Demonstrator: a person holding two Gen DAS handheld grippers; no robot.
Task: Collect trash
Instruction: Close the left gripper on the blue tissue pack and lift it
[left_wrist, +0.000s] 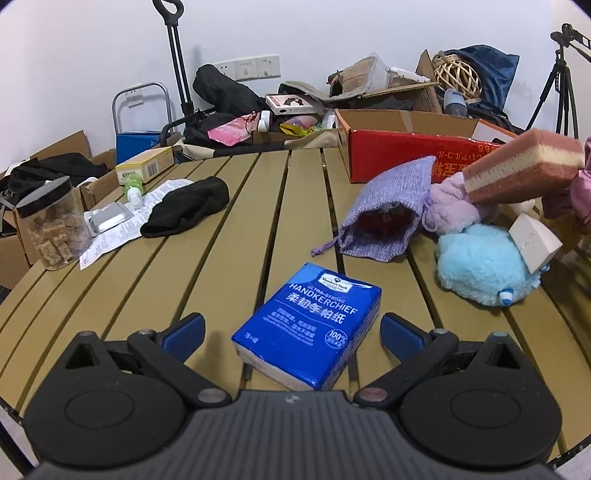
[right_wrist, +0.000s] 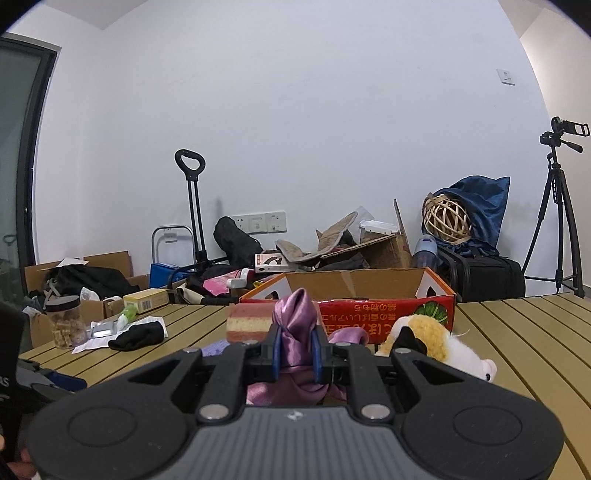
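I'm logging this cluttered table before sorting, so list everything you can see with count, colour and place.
Tissue pack: one, blue, between the open left jaws.
Knit pouch: one, lilac, table centre-right.
Plush toy: one, light blue, right.
Small box: one, white, on that plush.
Layered sponge: one, pink and cream, right, above the table.
Cardboard box: one, red, far edge.
Black sock: one, left.
Snack jar: one, clear, far left.
Satin cloth: one, purple, gripped.
Left gripper: open.
Right gripper: shut on cloth.
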